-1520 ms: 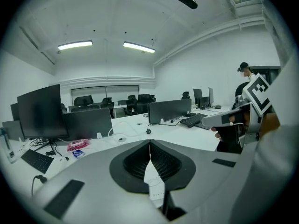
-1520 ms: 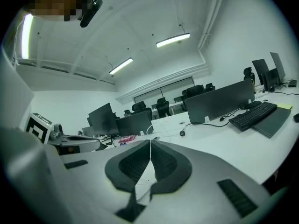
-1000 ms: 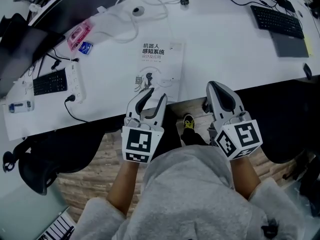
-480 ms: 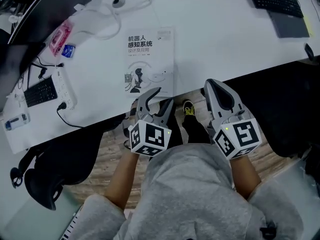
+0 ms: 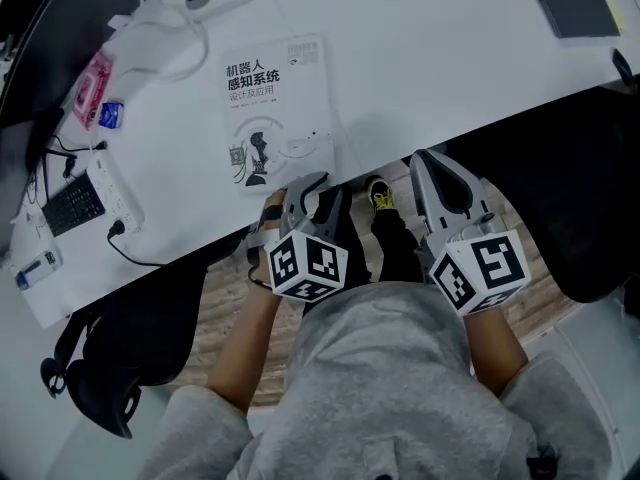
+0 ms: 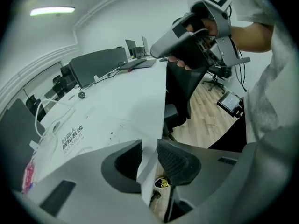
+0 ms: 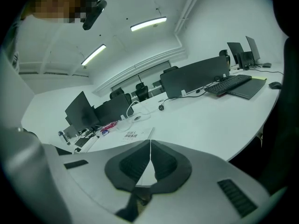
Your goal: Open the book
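Note:
The closed white book with dark print on its cover lies flat on the white desk, near the front edge. My left gripper sits at that edge, just below the book's near right corner. Its jaws are closing but still apart, and nothing is gripped. In the left gripper view the desk's edge shows through the gap of the left gripper, with the book further off. My right gripper hangs off the desk to the right, shut and empty. The right gripper faces the book from a distance.
A power strip, a small keyboard, a pink packet and white cables lie left of the book. A grey pad sits at the far right. Black chairs stand below the desk, and monitors line its far side.
Both grippers have sunk towards the desk's front edge. The left one rolled, came off the book's near edge, and its jaws widened and then narrowed. The right gripper stayed shut.

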{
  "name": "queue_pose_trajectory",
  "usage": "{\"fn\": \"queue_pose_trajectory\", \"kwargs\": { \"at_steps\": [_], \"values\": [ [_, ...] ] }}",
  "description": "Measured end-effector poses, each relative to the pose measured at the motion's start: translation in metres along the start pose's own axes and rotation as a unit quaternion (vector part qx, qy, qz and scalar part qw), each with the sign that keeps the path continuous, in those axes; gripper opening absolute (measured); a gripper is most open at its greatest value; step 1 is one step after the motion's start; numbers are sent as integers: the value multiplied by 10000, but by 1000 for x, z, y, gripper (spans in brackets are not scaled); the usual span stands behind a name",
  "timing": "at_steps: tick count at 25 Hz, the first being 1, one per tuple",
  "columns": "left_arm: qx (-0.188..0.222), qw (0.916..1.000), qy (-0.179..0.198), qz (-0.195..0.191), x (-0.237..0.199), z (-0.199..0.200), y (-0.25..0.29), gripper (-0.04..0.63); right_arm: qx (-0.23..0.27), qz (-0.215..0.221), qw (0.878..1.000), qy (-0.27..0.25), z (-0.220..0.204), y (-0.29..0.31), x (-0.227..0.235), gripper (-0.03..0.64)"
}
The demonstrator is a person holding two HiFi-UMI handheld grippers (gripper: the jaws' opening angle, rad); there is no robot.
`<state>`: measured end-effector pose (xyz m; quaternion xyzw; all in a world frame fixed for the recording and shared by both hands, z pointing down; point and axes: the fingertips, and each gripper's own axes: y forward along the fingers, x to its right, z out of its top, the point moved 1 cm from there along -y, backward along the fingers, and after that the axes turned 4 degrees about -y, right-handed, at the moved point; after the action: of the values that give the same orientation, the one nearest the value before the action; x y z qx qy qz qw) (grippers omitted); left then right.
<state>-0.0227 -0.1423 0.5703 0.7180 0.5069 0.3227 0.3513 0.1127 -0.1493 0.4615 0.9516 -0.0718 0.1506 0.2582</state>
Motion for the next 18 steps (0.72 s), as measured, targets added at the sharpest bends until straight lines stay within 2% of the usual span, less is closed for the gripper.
{"fn": "queue_pose_trajectory", "kwargs": {
  "at_steps": [4, 8, 10, 13, 16, 18],
  "values": [
    [-31, 9999, 130, -42, 5, 1, 2, 75, 6, -58, 10000, 69, 0, 0, 7, 26],
    [-69, 9999, 78, -43, 5, 0, 2, 75, -7, -98, 9998, 144, -5, -2, 11, 26],
    [-126, 9998, 73, -98, 6, 0, 2, 78, -17, -97, 9998, 162, -6, -3, 12, 26],
    [-159, 9997, 69, -176, 7, 0, 3, 131, -1, -105, 9998, 187, -7, -3, 14, 26],
    [-217, 9997, 101, 19, 0, -3, 6, 133, 28, -112, 9997, 204, -7, -2, 16, 26],
    [-290, 9992, 259, 47, 1, -5, 6, 132, 28, -111, 9997, 215, -7, -4, 15, 26]
  ]
}}
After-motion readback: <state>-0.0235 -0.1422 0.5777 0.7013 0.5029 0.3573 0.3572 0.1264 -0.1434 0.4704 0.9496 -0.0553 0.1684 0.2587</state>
